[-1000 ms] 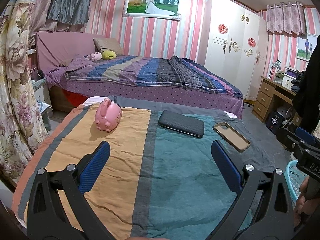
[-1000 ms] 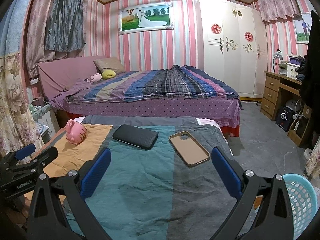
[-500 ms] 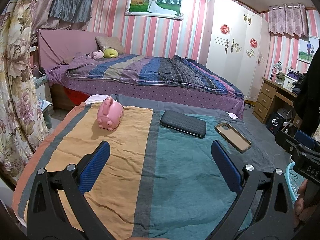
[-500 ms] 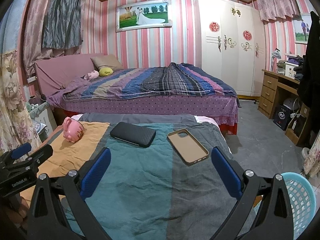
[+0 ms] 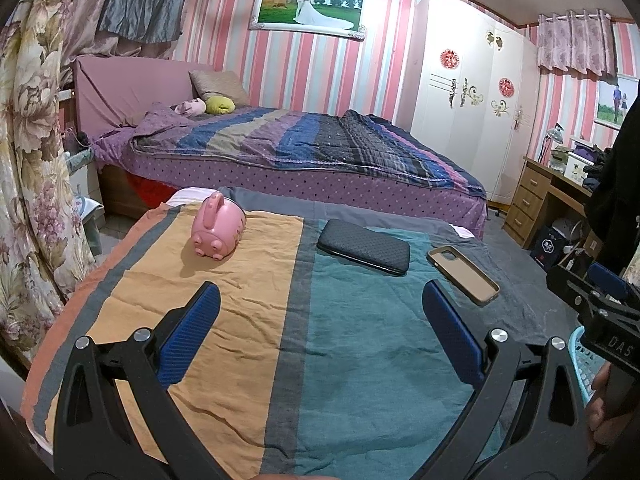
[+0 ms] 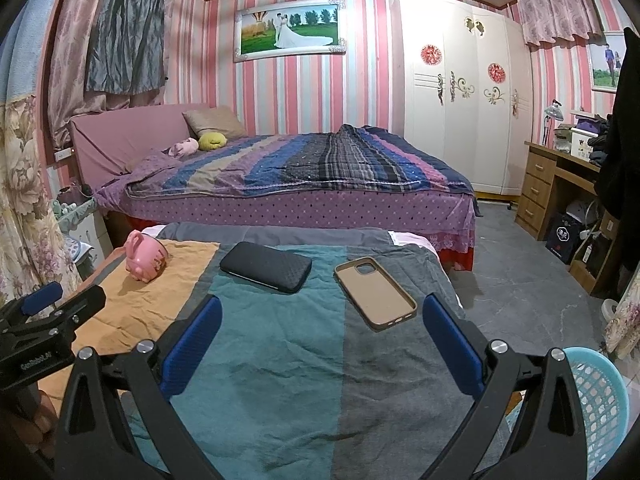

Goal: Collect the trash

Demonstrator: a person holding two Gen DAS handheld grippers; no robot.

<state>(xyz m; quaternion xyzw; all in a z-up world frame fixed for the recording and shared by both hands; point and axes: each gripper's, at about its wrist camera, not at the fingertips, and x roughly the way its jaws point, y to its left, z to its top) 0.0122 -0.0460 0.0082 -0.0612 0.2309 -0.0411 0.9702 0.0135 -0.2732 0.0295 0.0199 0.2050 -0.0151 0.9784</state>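
Observation:
On the striped cloth (image 5: 248, 320) lie a pink piggy bank (image 5: 218, 232), a black textured case (image 5: 363, 246) and a tan phone case (image 5: 464, 274). They also show in the right wrist view: piggy bank (image 6: 145, 257), black case (image 6: 266, 266), tan phone case (image 6: 374, 292). My left gripper (image 5: 320, 300) is open and empty, hovering over the cloth short of the objects. My right gripper (image 6: 320, 312) is open and empty, just short of the phone case. A light blue basket (image 6: 600, 400) stands on the floor at the lower right.
A large bed (image 6: 304, 176) with a striped quilt lies beyond the cloth-covered surface. A white wardrobe (image 6: 460, 92) and a wooden desk (image 6: 560, 188) stand at the right. Flowered curtains (image 5: 28, 160) hang at the left. Grey floor (image 6: 520, 280) lies to the right.
Both grippers have drifted slightly; the views shifted a little, the objects sitting slightly lower in the left view. Both jaws stay open and nothing on the cloth has moved.

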